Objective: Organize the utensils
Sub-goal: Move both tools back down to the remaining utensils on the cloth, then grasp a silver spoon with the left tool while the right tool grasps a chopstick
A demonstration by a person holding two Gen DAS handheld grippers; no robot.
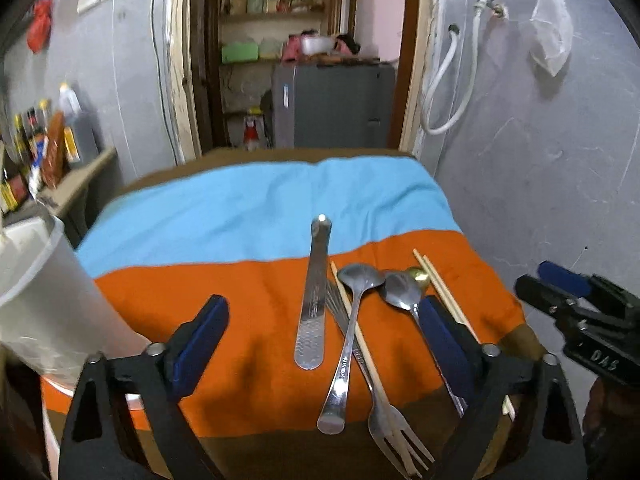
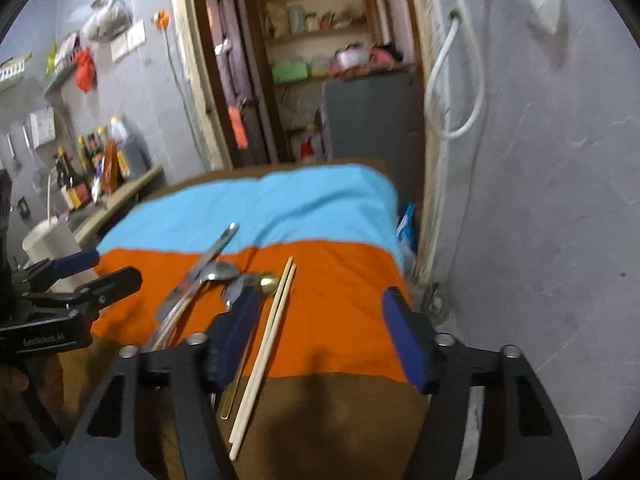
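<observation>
Utensils lie in a loose pile on the orange and blue cloth (image 1: pixel 240 292). A flat steel handle piece (image 1: pixel 314 300), a steel spoon (image 1: pixel 352 320), a second spoon (image 1: pixel 402 290), a fork (image 1: pixel 396 432), a gold spoon (image 1: pixel 418 274) and wooden chopsticks (image 1: pixel 440 288) are there. My left gripper (image 1: pixel 324 344) is open above the pile, holding nothing. My right gripper (image 2: pixel 320 336) is open and empty over the chopsticks (image 2: pixel 268 344) and the gold spoon (image 2: pixel 270 282). The right gripper also shows at the right edge of the left wrist view (image 1: pixel 560 292).
A white plastic container (image 1: pixel 44 300) stands at the table's left edge. A side counter with sauce bottles (image 1: pixel 44 148) is at the far left. A grey wall with a white hose (image 1: pixel 452 80) is to the right. A doorway with shelves and a grey cabinet (image 1: pixel 332 104) lies behind.
</observation>
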